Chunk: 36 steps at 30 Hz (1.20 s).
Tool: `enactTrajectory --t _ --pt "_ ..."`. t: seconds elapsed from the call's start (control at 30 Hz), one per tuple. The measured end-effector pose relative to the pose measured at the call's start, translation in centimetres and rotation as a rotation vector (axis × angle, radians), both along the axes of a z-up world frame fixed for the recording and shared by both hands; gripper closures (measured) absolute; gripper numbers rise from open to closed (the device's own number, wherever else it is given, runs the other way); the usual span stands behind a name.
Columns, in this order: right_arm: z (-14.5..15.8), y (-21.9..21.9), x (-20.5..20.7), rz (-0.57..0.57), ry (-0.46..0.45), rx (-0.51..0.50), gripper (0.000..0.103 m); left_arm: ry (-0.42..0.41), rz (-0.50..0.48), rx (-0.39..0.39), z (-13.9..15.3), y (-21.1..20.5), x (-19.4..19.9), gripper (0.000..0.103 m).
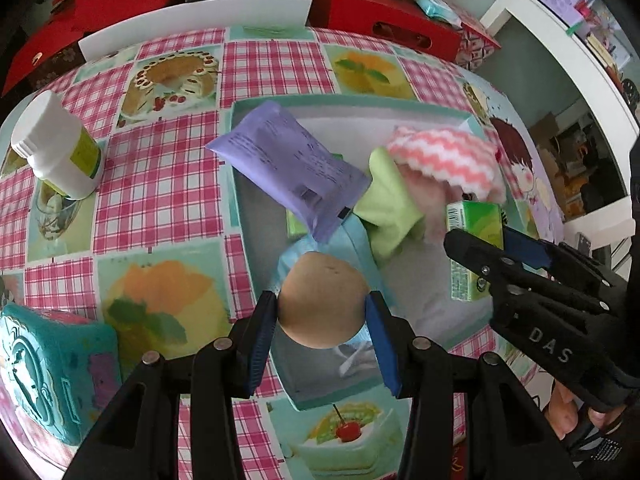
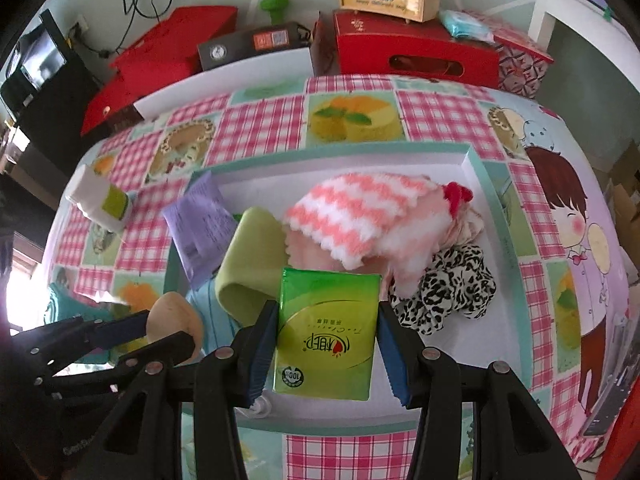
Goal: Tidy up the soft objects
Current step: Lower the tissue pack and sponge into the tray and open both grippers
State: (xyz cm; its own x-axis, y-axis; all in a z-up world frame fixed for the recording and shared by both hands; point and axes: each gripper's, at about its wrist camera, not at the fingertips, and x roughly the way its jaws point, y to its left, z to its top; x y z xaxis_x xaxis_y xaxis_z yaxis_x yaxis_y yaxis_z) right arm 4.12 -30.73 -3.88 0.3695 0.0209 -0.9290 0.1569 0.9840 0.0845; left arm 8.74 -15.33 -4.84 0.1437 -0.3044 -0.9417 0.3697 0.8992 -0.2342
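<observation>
Tissue pack (image 2: pixel 326 332) between right jaws

Looking down on a tabletop (image 1: pixel 168 196) under a cloth of pink checks and cake pictures. Directly on it I see a shallow teal-rimmed tray (image 2: pixel 486 184) near the middle; a white bottle (image 1: pixel 56 148) with a yellow-green label, upright, well off to the tray's left; a teal embossed pouch (image 1: pixel 48 368) at the near left corner. White board (image 1: pixel 200 20) along the far edge.
</observation>
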Motion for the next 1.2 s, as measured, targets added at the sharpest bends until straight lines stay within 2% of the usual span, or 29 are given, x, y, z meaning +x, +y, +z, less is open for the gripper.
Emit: enactTrajectory --t 0.33,0.83,1.2 --pt "-1.0 0.3 0.3 0.018 0.041 -0.017 0.051 0.024 -0.039 0.057 -0.9 -0.7 -0.3 0.055" --pt "-3.4 0.8 1.0 0.034 0.119 -0.006 0.051 0.054 -0.056 0.084 -2.7 -2.0 -0.3 0.055" --pt "-2.3 0.6 0.9 0.030 0.082 -0.008 0.047 0.025 -0.068 0.073 -1.4 -1.5 -0.4 0.054"
